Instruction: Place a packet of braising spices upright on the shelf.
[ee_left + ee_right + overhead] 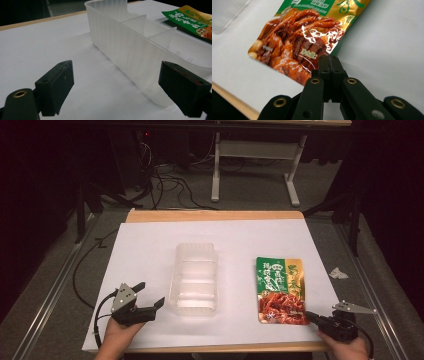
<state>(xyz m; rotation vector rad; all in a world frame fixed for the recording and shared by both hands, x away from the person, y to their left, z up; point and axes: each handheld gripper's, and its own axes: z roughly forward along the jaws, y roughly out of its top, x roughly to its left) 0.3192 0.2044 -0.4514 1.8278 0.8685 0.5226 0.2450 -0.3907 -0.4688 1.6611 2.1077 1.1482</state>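
**Two hand-held grippers at a tray and a food pouch**

Right gripper (312, 316): the jaws are clenched together on the near right corner of the food pouch (280, 290), as the right gripper view shows, where the two black jaws meet with the foil edge between them. The right hand (347, 347) holds the gripper low at the tabletop's near right edge, jaws pointing left and slightly away from the person.

Left gripper (150, 294): the jaws are released and spread wide. In the left gripper view they stand either side of the near end of the clear plastic tray (195, 280); one jaw is close against its wall, and contact cannot be told. The left hand (120, 332) holds the gripper at the near left, jaws aimed right toward the tray.

The pouch lies flat on the white tabletop (150, 250), right of the tray and apart from it. Its far half is green and gold with printed characters; its near half shows glossy red-brown braised food. The tray is translucent, rectangular with rounded corners, and split by inner dividers into compartments.
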